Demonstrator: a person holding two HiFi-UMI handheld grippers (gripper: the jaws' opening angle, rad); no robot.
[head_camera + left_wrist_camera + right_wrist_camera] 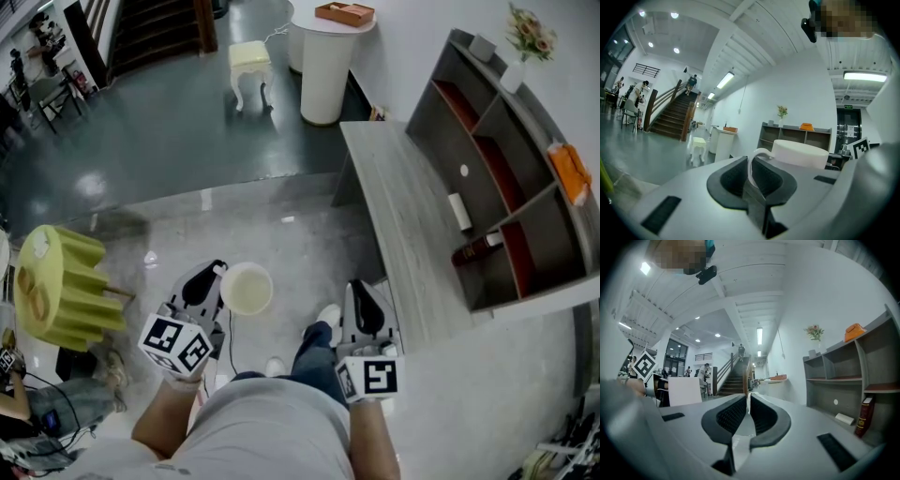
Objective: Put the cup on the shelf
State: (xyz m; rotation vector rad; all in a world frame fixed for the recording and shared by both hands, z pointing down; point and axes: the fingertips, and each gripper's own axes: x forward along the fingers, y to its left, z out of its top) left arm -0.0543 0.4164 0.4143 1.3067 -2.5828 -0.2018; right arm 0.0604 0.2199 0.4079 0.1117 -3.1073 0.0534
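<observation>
A cream-white cup [247, 288] hangs over the floor in the head view, held by its handle in my left gripper [217, 273]. In the left gripper view the jaws are shut on the thin white handle [753, 161], and the cup body [800, 153] stands just right of them. My right gripper [362, 302] is beside it to the right, shut with nothing between its jaws [748, 414]. The grey shelf unit [497, 178] stands to the right, with open compartments above a grey counter [398, 220].
A brown book [478, 248] and a white roll [458, 211] lie in the shelf's lower compartments, and an orange thing [570, 172] and a flower vase [514, 70] sit on top. A green stool [62, 286] stands left; a white round table [328, 56] and small stool [249, 66] are further off.
</observation>
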